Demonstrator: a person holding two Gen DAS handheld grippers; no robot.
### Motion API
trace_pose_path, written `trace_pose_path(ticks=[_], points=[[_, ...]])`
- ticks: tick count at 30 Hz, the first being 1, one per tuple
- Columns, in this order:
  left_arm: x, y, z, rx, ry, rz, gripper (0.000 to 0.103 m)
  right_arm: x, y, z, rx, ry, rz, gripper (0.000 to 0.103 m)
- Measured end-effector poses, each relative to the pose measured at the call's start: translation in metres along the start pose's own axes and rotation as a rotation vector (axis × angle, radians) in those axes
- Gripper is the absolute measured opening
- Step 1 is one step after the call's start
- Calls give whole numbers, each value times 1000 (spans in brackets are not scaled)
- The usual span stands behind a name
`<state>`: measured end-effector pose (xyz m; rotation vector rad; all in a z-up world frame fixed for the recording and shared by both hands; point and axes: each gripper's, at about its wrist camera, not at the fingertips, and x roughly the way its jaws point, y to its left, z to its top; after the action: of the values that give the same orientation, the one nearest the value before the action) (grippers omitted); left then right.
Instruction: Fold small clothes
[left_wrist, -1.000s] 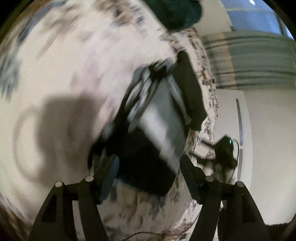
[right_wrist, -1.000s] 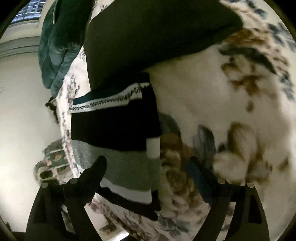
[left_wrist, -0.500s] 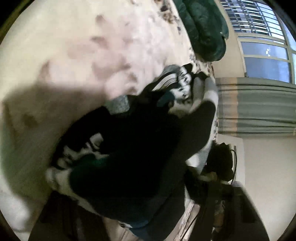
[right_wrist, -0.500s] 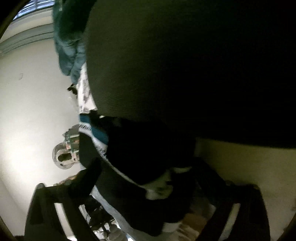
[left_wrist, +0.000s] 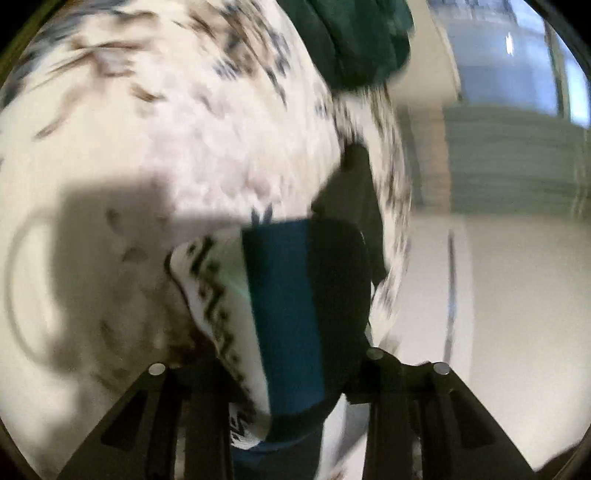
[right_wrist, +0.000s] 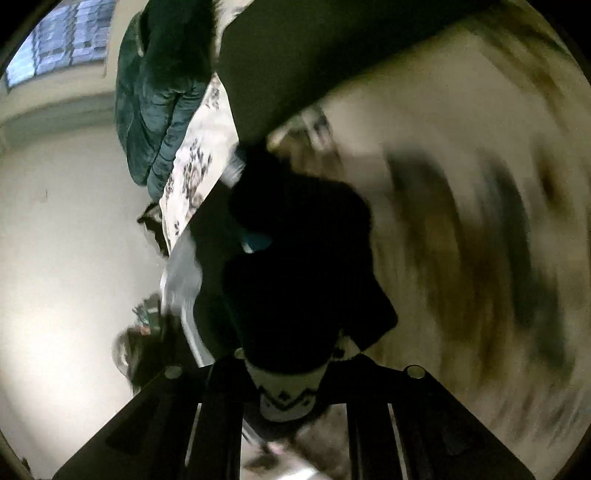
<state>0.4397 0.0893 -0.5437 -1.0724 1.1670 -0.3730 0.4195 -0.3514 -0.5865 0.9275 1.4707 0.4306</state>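
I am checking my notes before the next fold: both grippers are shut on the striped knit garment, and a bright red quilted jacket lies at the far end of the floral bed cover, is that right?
Not quite: the quilted jacket is dark green, not red, as the right wrist view shows. The rest stands: the left gripper and right gripper are both shut on the striped knit garment, over the floral bed cover.

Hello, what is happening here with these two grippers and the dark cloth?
A person is folding a small knitted garment on a flower-printed bed cover. The left gripper and the right gripper each appear shut on the fabric. Both views are blurred. A dark green coat lies at the bed's edge.
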Motion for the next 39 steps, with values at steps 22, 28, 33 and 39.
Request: trace_pose_path(ticks=[22,28,33,39], points=[[5,15,-12,129,-122,292,62,3,35,13,-203,-59,-357,65],[-7,27,-9,51,-174,202,8,39,57,57,-257,-42,-349,7],[-8,32,-6,22,-185,197,8,18,80,72,-279,-114,-343,7],[0,44,9,-34,-138,189,27,52,63,92,-226,18,-446,17]])
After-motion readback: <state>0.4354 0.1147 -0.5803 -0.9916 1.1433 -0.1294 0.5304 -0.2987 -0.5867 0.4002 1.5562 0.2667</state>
